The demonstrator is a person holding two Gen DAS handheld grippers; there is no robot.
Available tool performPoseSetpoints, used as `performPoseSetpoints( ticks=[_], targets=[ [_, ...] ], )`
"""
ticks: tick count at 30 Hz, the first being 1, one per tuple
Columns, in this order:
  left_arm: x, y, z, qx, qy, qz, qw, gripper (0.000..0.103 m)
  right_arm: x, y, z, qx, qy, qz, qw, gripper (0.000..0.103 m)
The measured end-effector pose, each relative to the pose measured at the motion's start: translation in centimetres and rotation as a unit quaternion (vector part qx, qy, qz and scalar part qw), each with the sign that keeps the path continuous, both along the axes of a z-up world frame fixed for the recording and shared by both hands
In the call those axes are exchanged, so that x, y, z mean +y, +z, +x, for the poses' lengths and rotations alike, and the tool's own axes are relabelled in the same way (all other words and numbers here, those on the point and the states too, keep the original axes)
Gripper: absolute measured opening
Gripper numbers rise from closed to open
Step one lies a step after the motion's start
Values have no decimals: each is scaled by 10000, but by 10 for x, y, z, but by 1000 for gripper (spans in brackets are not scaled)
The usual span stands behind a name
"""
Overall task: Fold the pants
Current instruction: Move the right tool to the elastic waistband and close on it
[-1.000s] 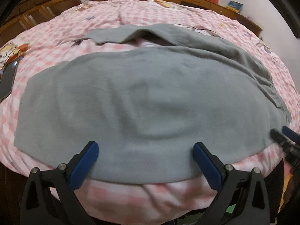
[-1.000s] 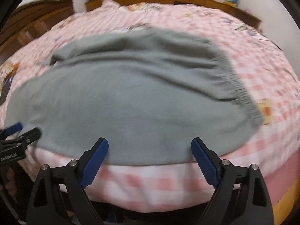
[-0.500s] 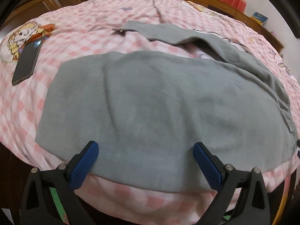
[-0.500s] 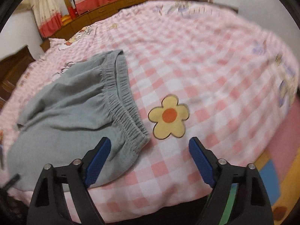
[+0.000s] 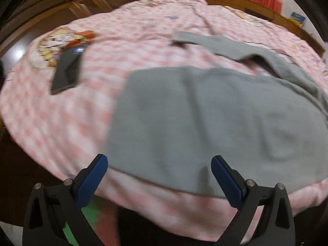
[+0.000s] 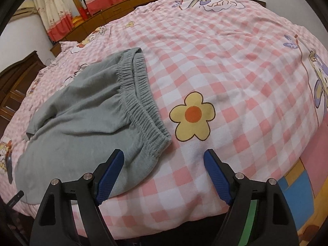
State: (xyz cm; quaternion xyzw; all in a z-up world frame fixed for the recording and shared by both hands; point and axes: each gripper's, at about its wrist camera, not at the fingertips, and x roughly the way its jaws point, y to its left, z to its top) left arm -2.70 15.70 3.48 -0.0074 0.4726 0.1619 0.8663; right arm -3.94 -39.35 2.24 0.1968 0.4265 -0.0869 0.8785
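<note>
On the near edge of the bed [image 6: 235, 65], covered with a pink-and-white checked quilt, lie the grey soft-fabric pants [image 6: 82, 110], spread flat with the gathered elastic waistband [image 6: 141, 106] at their right end. In the right wrist view the waistband's near corner sits just ahead of the right gripper [image 6: 164, 160], closer to its left finger [image 6: 110, 170] than to its right one, which stands over bare quilt below a printed yellow flower with an orange centre [image 6: 192, 114]. The right gripper tilts down toward the bed edge; its blue-padded jaws are wide apart and hold nothing, with no pad pressing on the cloth.

In the left wrist view, which is blurred, the leg end of the pants [image 5: 205, 123] stretches across the right half of the picture, its near hem just in front of the left gripper [image 5: 160, 164]. That gripper also points downward at the bed edge, jaws spread wide and empty; whether its tips touch the fabric cannot be told. The second pant leg [image 5: 235, 45] lies farther back. A dark flat phone [image 5: 67, 71] rests on the quilt toward the left edge, well apart from the pants.
</note>
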Motion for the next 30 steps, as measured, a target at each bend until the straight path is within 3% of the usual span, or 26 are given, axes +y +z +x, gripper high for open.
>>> performPoseSetpoints(
  ticks=[3, 5, 7, 8, 9, 10, 11, 12, 13, 15, 19, 22, 24, 30],
  targets=[
    [25, -1, -4, -37, 319, 46, 9995, 102, 3, 1, 1, -4, 65, -53, 10000, 76],
    [44, -5, -4, -34, 550, -142, 9984, 102, 5, 1, 5, 37, 141, -91, 9999, 71],
    [54, -10, -3, -15, 628, -348, 9974, 99, 9, -2, 7, 110, 187, -162, 9996, 61],
    [55, -12, -2, -7, 606, -494, 9969, 96, 10, -2, 8, 143, 212, -197, 9995, 51],
    [56, -13, -1, -20, 557, -673, 9962, 85, 11, -3, 9, 166, 252, -221, 9993, 34],
    [57, -14, -1, -59, 485, -917, 9946, 67, 11, -2, 9, 202, 276, -256, 9991, 25],
    [56, -14, 0, -79, 413, -1096, 9931, 59, 11, -1, 9, 211, 291, -260, 9990, 17],
    [53, -13, 0, -106, 368, -1075, 9935, 49, 10, 1, 7, 189, 296, -240, 9991, 10],
    [47, -9, -1, -119, 307, -807, 9962, 32, 6, 4, 4, 136, 301, -152, 9993, 8],
    [41, -6, -3, -76, 205, -458, 9987, 24, -1, 9, -2, 88, 289, -27, 9995, 7],
    [54, -7, -4, -20, 394, -849, 9956, 28, 2, -4, 6, 487, 545, -319, 9968, 8],
    [54, 2, 0, 15, 397, -848, 9956, 36, 5, -2, 10, 575, 702, -513, 9946, 12],
    [50, 15, 4, -46, 270, -868, 9959, 46, 3, 7, 10, 633, 701, -622, 9936, 34],
    [25, 52, 31, -351, -153, -667, 9970, 71, -8, 53, 13, 281, 811, -816, 9930, 43]
  ],
)
